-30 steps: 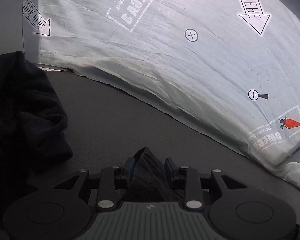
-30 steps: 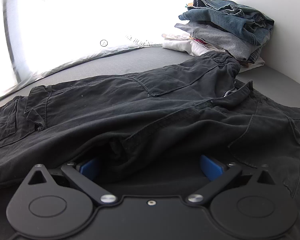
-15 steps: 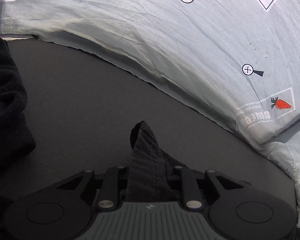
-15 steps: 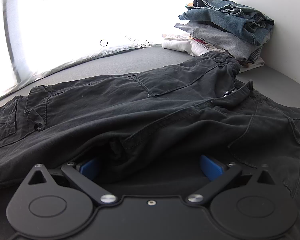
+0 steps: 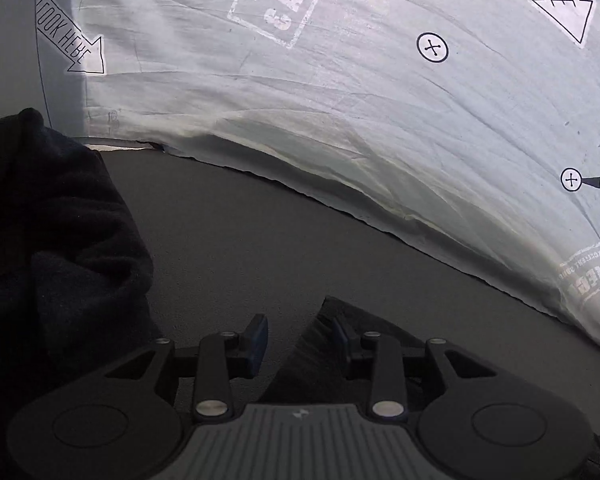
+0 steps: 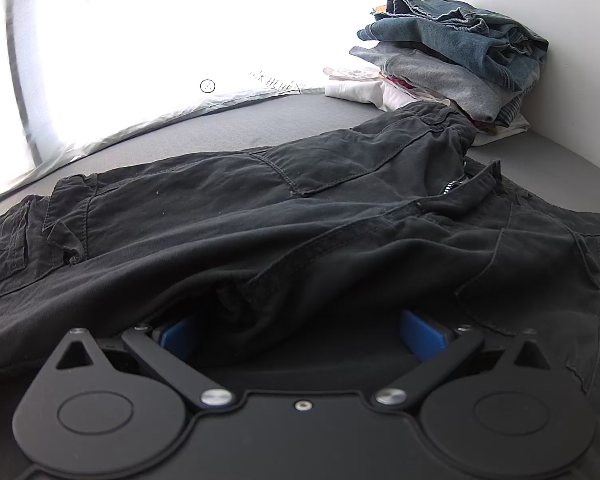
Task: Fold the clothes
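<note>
With the left gripper (image 5: 298, 338) parted beside a fabric corner at its 3 o'clock and the right gripper (image 6: 300, 330) spread wide under the black trousers (image 6: 300, 216) lying on the grey surface (image 6: 260, 120), the step appears to be regrasping, so each gripper likely needs to close on cloth.

The left gripper (image 5: 298, 338) is matte black, with two round discs, silver pivot screws, a ribbed grey centre plate bearing a small pale mark, and blue finger pads (image 5: 257, 340). The right gripper (image 6: 300, 330) is likewise black, with silver screws and blue fingertips (image 6: 422, 334).
</note>
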Demonstrator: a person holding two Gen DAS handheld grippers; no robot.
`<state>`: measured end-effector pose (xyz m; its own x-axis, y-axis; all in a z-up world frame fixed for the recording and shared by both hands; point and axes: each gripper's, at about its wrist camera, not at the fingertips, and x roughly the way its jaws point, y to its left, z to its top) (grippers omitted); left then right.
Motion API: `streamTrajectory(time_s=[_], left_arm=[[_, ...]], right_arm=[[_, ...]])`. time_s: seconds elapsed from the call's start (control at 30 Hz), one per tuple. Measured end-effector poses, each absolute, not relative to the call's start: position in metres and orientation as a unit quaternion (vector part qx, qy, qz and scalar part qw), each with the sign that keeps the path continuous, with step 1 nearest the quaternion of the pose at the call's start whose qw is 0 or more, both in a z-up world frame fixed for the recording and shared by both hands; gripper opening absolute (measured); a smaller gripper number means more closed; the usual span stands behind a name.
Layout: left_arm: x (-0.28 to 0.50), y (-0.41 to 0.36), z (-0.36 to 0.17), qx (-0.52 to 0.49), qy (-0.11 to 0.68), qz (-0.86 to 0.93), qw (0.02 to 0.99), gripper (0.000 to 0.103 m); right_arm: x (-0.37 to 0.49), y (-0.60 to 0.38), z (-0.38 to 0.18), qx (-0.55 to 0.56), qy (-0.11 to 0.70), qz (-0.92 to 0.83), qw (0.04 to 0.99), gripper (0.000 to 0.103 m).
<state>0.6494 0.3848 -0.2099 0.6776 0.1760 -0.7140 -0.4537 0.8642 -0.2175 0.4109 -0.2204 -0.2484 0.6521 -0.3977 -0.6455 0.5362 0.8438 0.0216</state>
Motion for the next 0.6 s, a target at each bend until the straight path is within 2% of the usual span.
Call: streamTrajectory(time_s=[0.03, 0.13, 0.23, 0.3, 0.43, 0.5, 0.6], left_arm=[[0.642, 0.383, -0.206, -0.196, 0.357, 0.172, 0.897, 0.055], [0.62, 0.376, -0.194, -0.208, 0.345, 0.16, 0.901, 0.061], [0.607, 0.349, -0.194, -0.159, 0.36, 0.127, 0.91, 0.067], [0.599, 0.325, -0.206, -0.116, 0.383, 0.114, 0.909, 0.067], [0.588, 0.32, -0.236, -0.098, 0.428, 0.171, 0.882, 0.066], [0.578, 0.323, -0.24, -0.087, 0.415, 0.185, 0.887, 0.066], [0.573, 0.325, -0.236, -0.081, 0.436, 0.192, 0.875, 0.066]], right_arm=[[0.411, -0.22, -0.249, 0.105, 0.327, -0.259, 0.903, 0.103], [0.411, -0.221, -0.248, 0.105, 0.327, -0.259, 0.903, 0.103], [0.411, -0.22, -0.249, 0.106, 0.327, -0.259, 0.903, 0.103], [0.411, -0.221, -0.249, 0.107, 0.327, -0.259, 0.903, 0.103], [0.411, -0.22, -0.248, 0.107, 0.327, -0.259, 0.903, 0.103], [0.411, -0.221, -0.248, 0.107, 0.327, -0.258, 0.903, 0.103], [0.411, -0.22, -0.248, 0.107, 0.327, -0.259, 0.903, 0.103]])
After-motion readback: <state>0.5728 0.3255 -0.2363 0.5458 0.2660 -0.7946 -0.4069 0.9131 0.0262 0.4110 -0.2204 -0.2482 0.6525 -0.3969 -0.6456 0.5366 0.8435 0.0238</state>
